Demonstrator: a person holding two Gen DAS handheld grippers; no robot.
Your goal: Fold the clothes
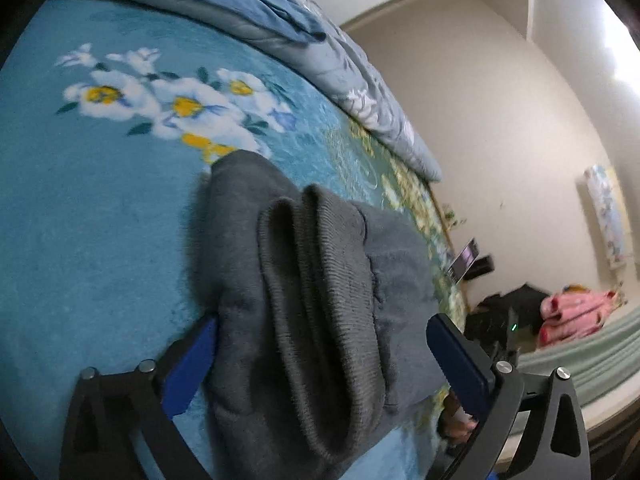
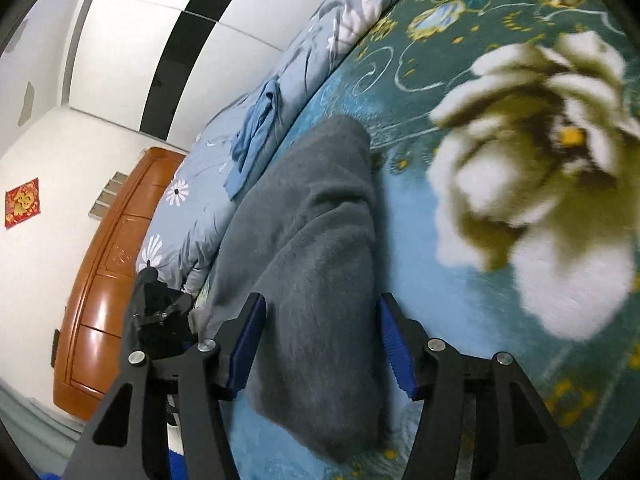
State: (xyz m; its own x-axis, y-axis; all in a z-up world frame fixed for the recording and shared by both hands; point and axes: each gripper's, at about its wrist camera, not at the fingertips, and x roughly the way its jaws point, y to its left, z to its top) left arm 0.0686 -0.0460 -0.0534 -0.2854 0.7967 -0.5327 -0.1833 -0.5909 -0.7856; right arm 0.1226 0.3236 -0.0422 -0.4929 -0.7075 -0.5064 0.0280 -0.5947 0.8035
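No readable writing is seen. Both the left tongs (image 1: 320, 354) and right tongs (image 2: 320, 340) are spread open around the grey garment (image 1: 304, 280), not pressed on it.

Pretty sure I'm working in someone's bedroom: bed (image 1: 100, 220) with a teal floral blanket, a blue quilt (image 2: 192, 208) bunched along it, wooden headboard (image 2: 108, 280) against the wall.

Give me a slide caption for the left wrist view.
Open left gripper straddling a folded grey garment on a teal flowered blanket.
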